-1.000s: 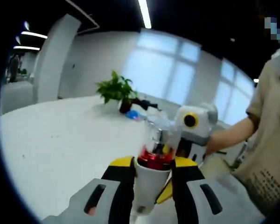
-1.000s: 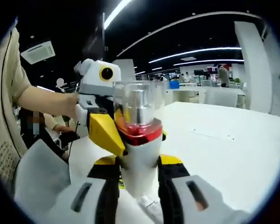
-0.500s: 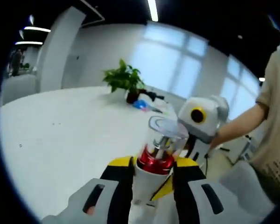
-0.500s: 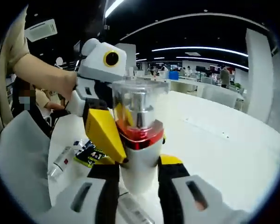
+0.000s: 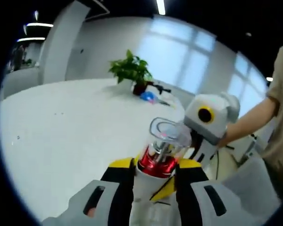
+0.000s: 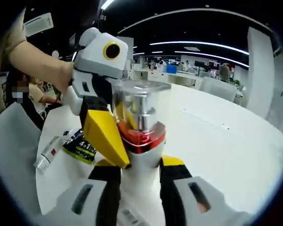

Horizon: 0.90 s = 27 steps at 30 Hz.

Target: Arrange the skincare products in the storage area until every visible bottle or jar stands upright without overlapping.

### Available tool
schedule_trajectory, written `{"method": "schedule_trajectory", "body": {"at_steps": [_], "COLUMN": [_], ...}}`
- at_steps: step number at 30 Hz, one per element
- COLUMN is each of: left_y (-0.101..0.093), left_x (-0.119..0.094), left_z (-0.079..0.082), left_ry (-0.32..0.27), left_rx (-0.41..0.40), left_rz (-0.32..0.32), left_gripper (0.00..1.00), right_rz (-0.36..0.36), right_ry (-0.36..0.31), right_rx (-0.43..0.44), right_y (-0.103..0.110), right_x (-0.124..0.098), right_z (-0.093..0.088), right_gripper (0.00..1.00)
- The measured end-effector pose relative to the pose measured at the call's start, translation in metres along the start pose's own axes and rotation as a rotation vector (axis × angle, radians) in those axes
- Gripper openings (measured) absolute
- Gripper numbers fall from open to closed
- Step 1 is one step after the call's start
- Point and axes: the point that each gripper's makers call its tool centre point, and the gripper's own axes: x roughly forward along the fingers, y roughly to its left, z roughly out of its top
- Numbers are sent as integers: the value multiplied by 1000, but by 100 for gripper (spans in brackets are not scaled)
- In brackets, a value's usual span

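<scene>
A white pump bottle (image 5: 156, 165) with a red collar and a clear cap is held upright above the white table (image 5: 61, 136). My left gripper (image 5: 153, 175) is shut on its white body. In the right gripper view the same bottle (image 6: 140, 129) rises between the jaws of my right gripper (image 6: 139, 170), which is also shut on it. A yellow finger (image 6: 106, 139) of the left gripper presses the bottle from the left there. A white tube (image 6: 48, 153) and a dark packet with yellow print (image 6: 81, 147) lie flat on the table beside it.
A potted plant (image 5: 132, 71) and a small blue object (image 5: 148, 97) stand at the far side of the table. A person's forearm (image 5: 247, 123) reaches in from the right, and the hand (image 6: 47, 70) grasps the left gripper. Office desks and chairs (image 6: 212, 84) stand behind.
Both views have tilted down toward the table, with the bottle still gripped by both grippers. The tube and the dark packet have come into the right gripper view.
</scene>
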Motion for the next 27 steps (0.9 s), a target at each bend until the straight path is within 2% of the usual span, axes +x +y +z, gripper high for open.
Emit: {"method": "schedule_trajectory", "body": {"at_steps": [1, 6, 9, 15, 27], "left_y": [0, 4, 6, 8, 1], "left_x": [0, 1, 1, 3, 3], "left_z": [1, 3, 4, 5, 0], "left_ry": [-5, -20, -27, -24, 9], "left_rx": [-1, -14, -40, -49, -16], "left_rz": [-1, 8, 12, 29, 29], "left_gripper": [30, 30, 30, 31, 32], "right_rz": [-3, -11, 4, 13, 25], "right_ry": [-20, -39, -51, -26, 7], "right_rx": [16, 35, 83, 113, 64], "right_y": [-1, -5, -6, -9, -2], "right_x": [0, 1, 2, 1, -1], "right_z": [2, 1, 1, 0, -1], "right_gripper": [31, 31, 32, 32, 33]}}
